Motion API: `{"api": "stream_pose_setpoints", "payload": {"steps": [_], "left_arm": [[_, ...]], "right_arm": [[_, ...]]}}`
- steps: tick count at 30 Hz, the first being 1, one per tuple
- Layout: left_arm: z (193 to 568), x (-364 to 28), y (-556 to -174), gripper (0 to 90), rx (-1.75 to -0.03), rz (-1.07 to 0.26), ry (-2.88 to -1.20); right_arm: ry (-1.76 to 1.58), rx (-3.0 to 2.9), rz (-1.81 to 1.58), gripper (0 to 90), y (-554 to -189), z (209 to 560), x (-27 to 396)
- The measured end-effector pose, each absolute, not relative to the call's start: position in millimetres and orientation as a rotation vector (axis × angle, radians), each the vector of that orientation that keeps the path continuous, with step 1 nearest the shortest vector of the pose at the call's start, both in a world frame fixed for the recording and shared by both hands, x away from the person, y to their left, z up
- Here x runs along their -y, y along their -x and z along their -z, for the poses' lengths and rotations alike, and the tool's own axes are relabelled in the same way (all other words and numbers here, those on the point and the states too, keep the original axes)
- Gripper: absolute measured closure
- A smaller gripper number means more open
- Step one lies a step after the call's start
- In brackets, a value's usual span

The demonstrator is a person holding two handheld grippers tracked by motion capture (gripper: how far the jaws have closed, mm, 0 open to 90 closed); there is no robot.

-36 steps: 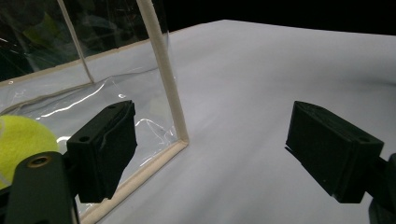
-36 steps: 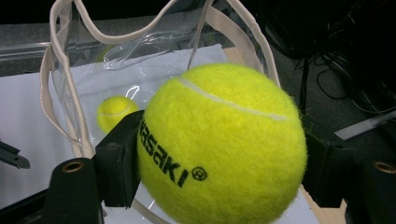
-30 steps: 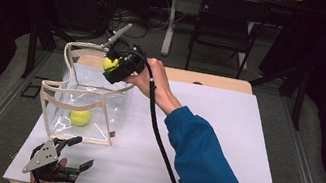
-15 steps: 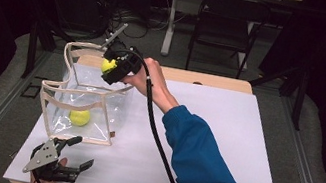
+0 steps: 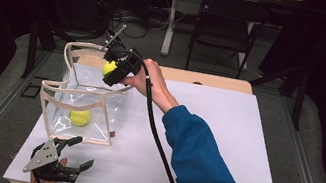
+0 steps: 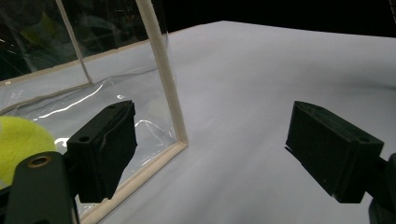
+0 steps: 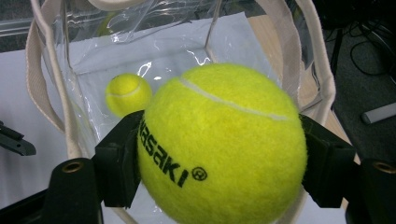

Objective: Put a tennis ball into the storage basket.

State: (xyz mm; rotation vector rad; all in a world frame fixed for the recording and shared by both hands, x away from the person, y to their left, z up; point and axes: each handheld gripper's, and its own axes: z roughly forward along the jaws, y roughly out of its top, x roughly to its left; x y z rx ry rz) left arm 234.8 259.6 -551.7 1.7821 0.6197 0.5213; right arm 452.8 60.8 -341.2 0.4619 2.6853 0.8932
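A clear plastic bag [image 5: 77, 89] with cream trim and handles stands on the left of the white table [image 5: 222, 147]. One yellow tennis ball [image 5: 80, 117] [image 7: 127, 93] lies on its floor. My right gripper [image 5: 113, 70] is shut on a second tennis ball [image 5: 110, 67] [image 7: 223, 143], holding it above the bag's far opening. In the right gripper view both pads press the ball's sides. My left gripper [image 5: 76, 152] [image 6: 210, 149] rests at the table's near left, open and empty, just outside the bag's near corner [image 6: 180, 140].
A person's blue sleeve [image 5: 204, 165] and the right gripper's black cable [image 5: 157, 141] cross the table's middle. Beyond the far edge stand a chair [image 5: 225, 26] and a table leg [image 5: 170, 21] with cables on the floor. Bare white tabletop spreads to the right.
The right gripper with its ball has shifted slightly left, over the bag's far opening. The left gripper has stayed put.
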Motion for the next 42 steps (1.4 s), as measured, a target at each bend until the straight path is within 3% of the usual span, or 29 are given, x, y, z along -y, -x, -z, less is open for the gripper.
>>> {"api": "stream_pose_setpoints", "payload": {"steps": [21,34,42], "left_arm": [[551,-260,-234,15.7,-0.617,-0.519,-1.78],[552,-260,-235,15.7,-0.615,-0.518,-1.784],[551,-258,-236,15.7,-0.62,-0.515,-1.787]], "right_arm": [[-0.455,-2.77,-0.815,24.9,-455,353,-71],[-0.494,-2.723,-0.934,3.7,-452,343,-49],[-0.542,-2.675,-1.005,0.0,-452,331,-22]]}}
